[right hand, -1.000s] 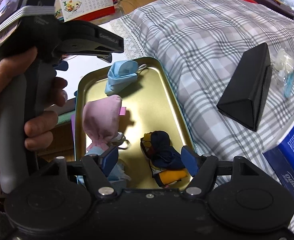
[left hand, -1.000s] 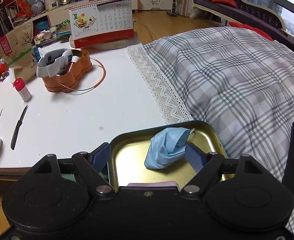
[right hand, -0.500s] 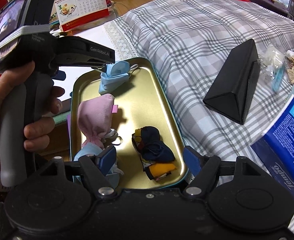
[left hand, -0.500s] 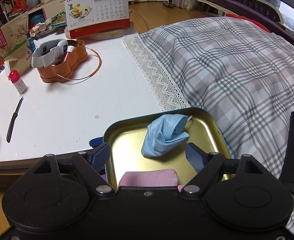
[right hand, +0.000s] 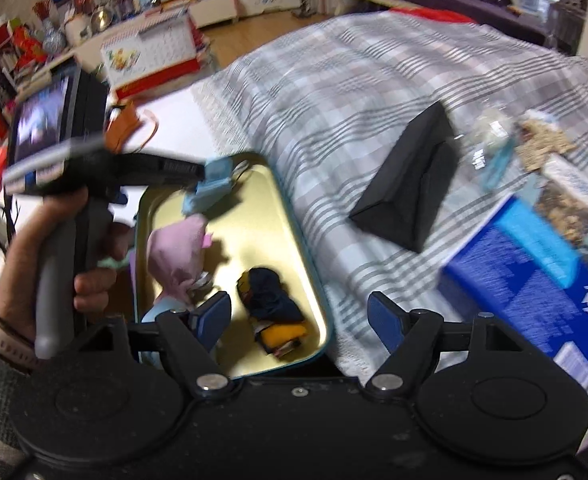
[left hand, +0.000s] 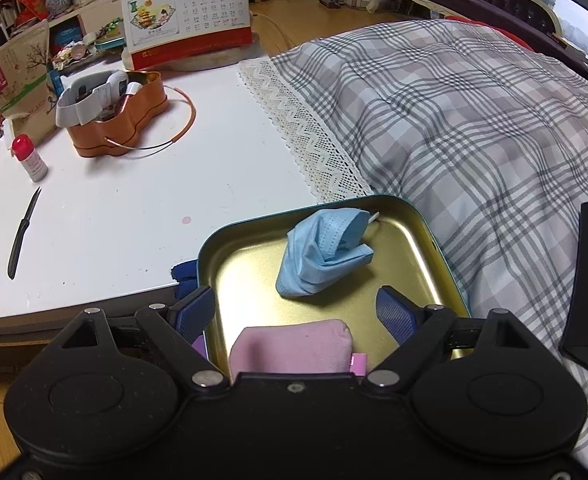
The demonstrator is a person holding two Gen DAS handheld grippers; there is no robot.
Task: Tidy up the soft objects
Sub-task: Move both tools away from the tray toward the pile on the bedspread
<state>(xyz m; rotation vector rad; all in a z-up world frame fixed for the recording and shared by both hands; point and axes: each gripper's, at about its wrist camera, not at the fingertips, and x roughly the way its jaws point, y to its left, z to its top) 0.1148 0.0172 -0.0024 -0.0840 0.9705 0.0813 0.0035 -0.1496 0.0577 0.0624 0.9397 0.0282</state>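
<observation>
I'm hovering my left tongs (left hand: 296,308), widening and empty, over the tray (left hand: 434,240) beside the mask (left hand: 322,256); right tongs (right hand: 299,318) opening, empty too.

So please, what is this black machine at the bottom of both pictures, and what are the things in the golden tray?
There is no robot. A person holds one hand tool in each hand, each with a two-finger claw and a camera looking along the fingers. One picture is from the left claw, the other from the right claw; the right view also shows the hand gripping the left tool. Both claws have just been opening and hold nothing. The gold metal tray with teal rim holds a crumpled blue face mask, a pink cloth pouch and a dark blue and yellow cloth bundle.
</observation>
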